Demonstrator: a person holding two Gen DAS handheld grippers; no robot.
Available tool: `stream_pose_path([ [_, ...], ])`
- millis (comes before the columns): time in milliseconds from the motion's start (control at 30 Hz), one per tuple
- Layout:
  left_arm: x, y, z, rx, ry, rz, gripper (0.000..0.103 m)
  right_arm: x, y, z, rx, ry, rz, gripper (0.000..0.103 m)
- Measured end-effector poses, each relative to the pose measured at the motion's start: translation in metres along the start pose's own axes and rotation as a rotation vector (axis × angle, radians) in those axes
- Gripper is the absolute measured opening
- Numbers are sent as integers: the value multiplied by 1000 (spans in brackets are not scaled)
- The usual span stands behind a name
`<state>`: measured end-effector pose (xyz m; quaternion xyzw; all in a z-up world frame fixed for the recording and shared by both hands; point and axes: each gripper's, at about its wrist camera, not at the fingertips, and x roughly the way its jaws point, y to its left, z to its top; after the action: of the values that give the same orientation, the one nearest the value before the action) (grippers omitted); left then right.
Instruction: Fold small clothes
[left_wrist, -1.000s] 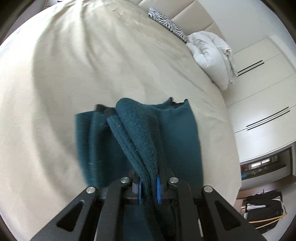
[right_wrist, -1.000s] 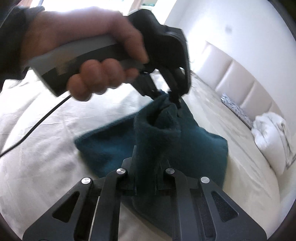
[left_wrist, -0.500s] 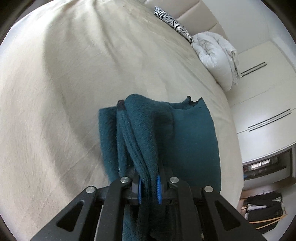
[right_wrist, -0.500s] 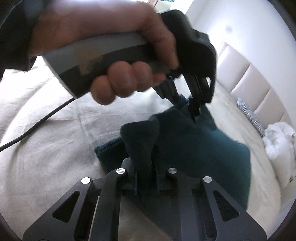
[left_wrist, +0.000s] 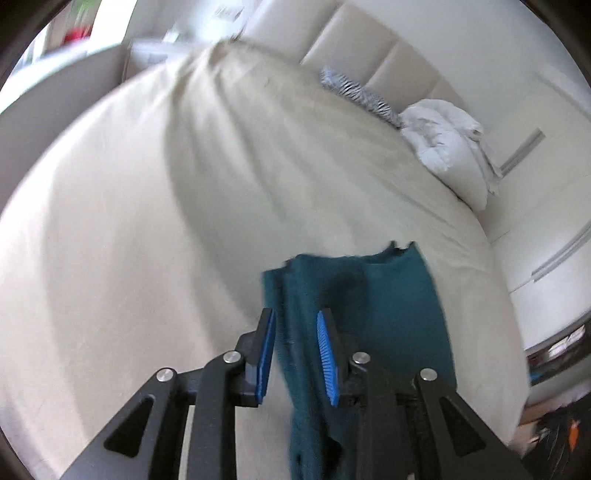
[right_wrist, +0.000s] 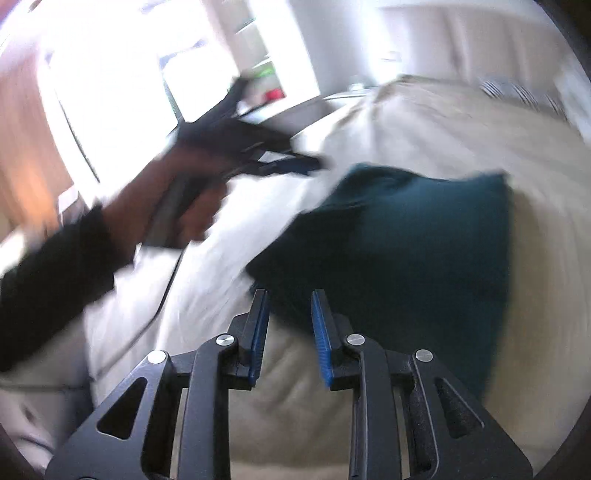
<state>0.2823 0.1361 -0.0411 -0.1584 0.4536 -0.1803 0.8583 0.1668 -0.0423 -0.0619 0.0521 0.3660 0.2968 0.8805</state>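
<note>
Where the cream bedsheet (left_wrist: 155, 229) is stretched in soft, shallow creases over the bed, a teal knitted garment (left_wrist: 399, 295) of thick, fuzzy weave is seen lying folded near the bed's right edge, roughly rectangular, with a ragged far hem. A loose, ridged fold of it is seen between the blue ribbed pads of the left tool (left_wrist: 295, 343), whose jaws have just been opening and are parted narrowly, so that the cloth hangs slack rather than pinched. The jaws of the right tool (right_wrist: 288, 325) have likewise just been opening; a narrow gap is shown between its blue pads, nothing is held there, and only the near corner of the garment (right_wrist: 406, 251) is seen beyond the tips. In the right wrist view the left tool is blurred above the sheet, gripped by a hand (right_wrist: 192, 206) emerging from a dark sleeve (right_wrist: 55, 284), with a thin cable trailing below. A zebra-striped cushion (left_wrist: 354, 96) and a crumpled white duvet (left_wrist: 450, 147) are set at the head of the bed against a padded, panelled headboard (left_wrist: 369, 51). No writing can be read.
</note>
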Motion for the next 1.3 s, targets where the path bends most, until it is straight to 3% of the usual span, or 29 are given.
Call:
stream_pose_path([
  [100, -3, -39, -18, 120, -4, 13, 30, -17, -72, 17, 251, -35, 43, 23],
  [167, 11, -55, -34, 189, 21, 66, 31, -13, -117, 31, 401, -55, 123, 23],
  [200, 23, -58, -45, 209, 48, 112, 31, -4, -137, 37, 461, -51, 181, 23],
  [267, 43, -51, -61, 211, 98, 155, 31, 12, -166, 38, 584, -32, 214, 24],
  [333, 45, -45, -79, 256, 53, 181, 32, 34, -181, 32, 643, 27, 311, 26],
  [433, 44, -41, -91, 291, 29, 209, 34, 70, -193, 6, 690, 187, 285, 25],
  [467, 42, -38, -92, 291, 22, 202, 35, 77, -199, -2, 712, 191, 312, 24],
  [567, 41, -27, -98, 276, 15, 192, 53, 66, -207, -5, 743, 166, 344, 24],
  [633, 39, -14, -97, 222, 15, 140, 53, 55, -208, -8, 771, 163, 353, 26],
  [733, 40, -23, -100, 248, 9, 165, 53, 36, -196, -14, 768, 146, 424, 29],
  [833, 39, -24, -102, 247, 5, 162, 53, 41, -192, -22, 695, 216, 361, 33],
  [900, 35, -21, -104, 237, 8, 148, 54, 41, -201, -29, 709, 224, 393, 33],
  [1033, 19, -19, -107, 266, 15, 173, 56, 14, -208, -11, 645, 209, 318, 39],
  [1133, -2, -33, -94, 311, -55, 233, 55, -12, -219, 14, 648, 115, 335, 49],
  [1233, -11, -61, -68, 367, -125, 231, 55, -2, -229, 51, 667, 31, 324, 64],
  [1300, 0, -78, -50, 377, -124, 198, 55, 19, -241, 71, 702, 14, 354, 64],
])
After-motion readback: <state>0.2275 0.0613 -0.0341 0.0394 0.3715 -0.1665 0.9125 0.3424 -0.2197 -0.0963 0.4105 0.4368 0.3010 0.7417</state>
